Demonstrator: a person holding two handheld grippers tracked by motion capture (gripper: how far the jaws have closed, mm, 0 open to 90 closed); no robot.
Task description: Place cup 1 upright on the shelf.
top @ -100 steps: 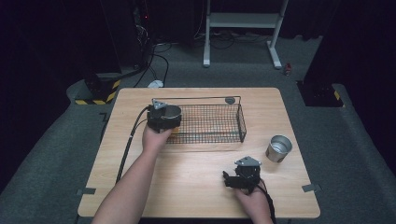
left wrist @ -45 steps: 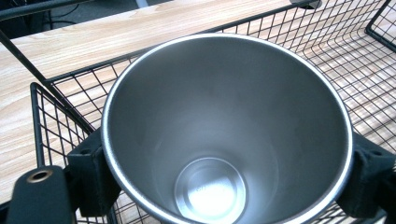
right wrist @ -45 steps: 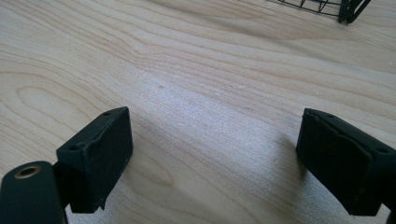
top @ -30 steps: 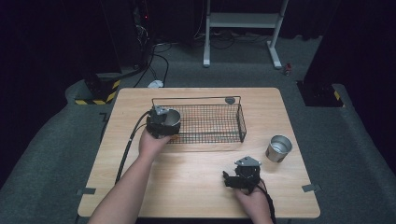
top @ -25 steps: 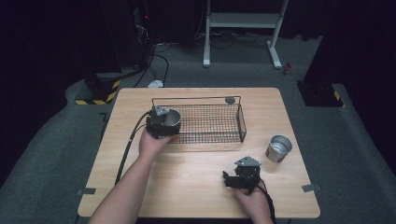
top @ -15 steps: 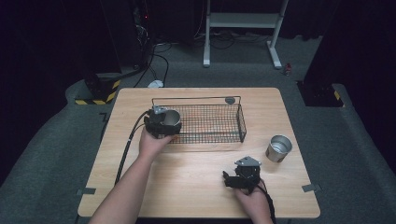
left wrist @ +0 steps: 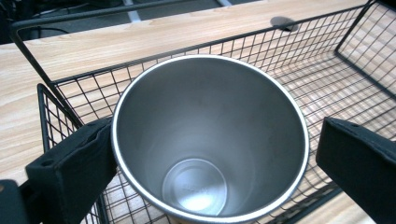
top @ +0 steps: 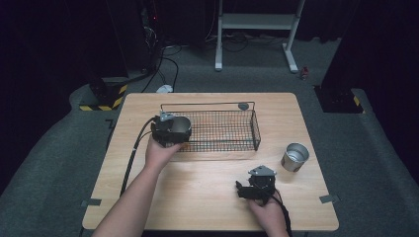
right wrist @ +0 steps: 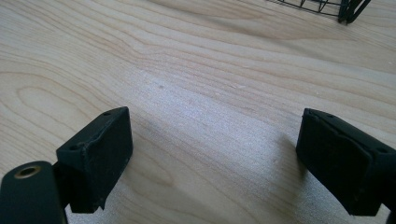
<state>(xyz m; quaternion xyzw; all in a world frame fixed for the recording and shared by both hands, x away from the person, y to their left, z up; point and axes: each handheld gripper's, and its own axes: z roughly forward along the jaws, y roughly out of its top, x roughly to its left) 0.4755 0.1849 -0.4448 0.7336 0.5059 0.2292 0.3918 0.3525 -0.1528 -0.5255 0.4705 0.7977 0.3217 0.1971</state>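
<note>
A steel cup [left wrist: 210, 140] stands upright in the left end of the black wire basket [left wrist: 327, 70], seen from above with its mouth open. My left gripper [left wrist: 210, 154] straddles it and its jaws have just been opening: the left pad [left wrist: 79, 163] still touches the rim and the right pad [left wrist: 359, 163] stands clear of it. From above, the left gripper [top: 173, 131] and that cup [top: 180, 127] sit at the basket's [top: 207, 104] left end. My right gripper [right wrist: 212, 158] rests open on bare wood with nothing between its jaws, at the table's near right [top: 244, 190].
A second steel cup [top: 295, 157] stands upright on the table [top: 197, 197], to the right of the basket. A small dark disc [top: 243, 106] sits at the basket's far rim. A cable trails from the left gripper off the table's left edge.
The left hand has shifted slightly down and left at the basket's left end since the earliest frame. The right hand has stayed where it was.
</note>
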